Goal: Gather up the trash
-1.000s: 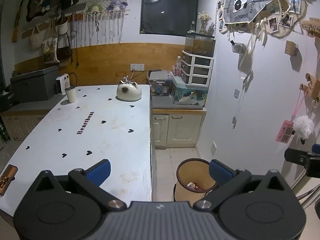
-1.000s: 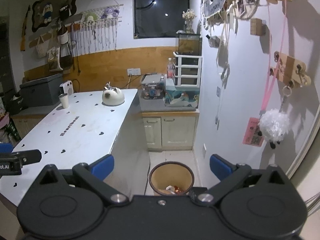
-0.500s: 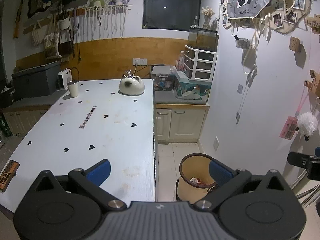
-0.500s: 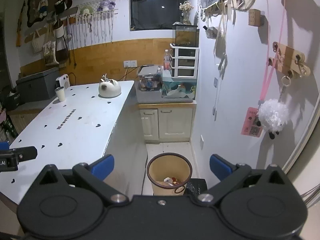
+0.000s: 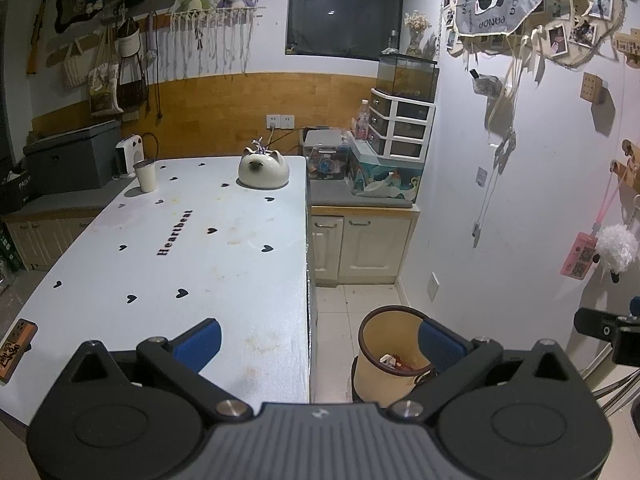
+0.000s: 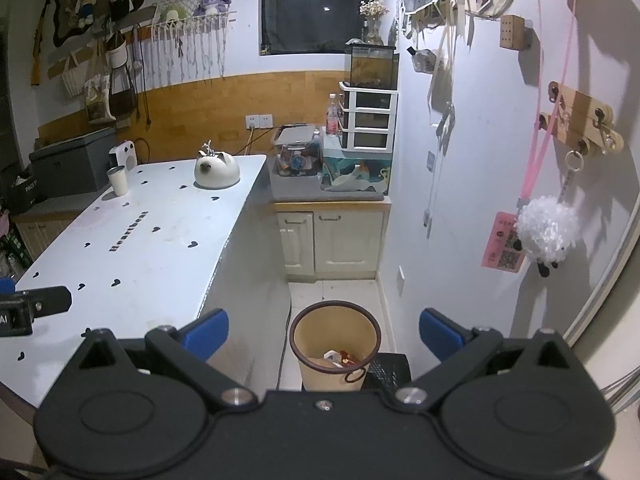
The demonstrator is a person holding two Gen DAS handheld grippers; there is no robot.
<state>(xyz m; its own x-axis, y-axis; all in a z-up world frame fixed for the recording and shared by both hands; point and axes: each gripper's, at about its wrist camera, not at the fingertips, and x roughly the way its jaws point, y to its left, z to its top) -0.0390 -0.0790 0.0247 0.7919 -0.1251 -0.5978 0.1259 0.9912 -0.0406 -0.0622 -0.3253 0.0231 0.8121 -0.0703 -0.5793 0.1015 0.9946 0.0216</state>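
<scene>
The room is small and dimly lit, with a long white surface printed with little hearts; on it stand a cat-shaped ceramic pot and a paper cup, both far ahead of the left claw. This claw is wide and carries nothing. The right claw is also wide and empty. Directly below and between its fingers stands the waste bin on the floor, with some trash lying at its bottom. From the left claw the bin is ahead and to the right. No loose trash shows on the surface. I judge that the collecting step is finished or nearly so. The next move calls for searching for remaining pieces; if none, nothing remains to grasp.
</scene>
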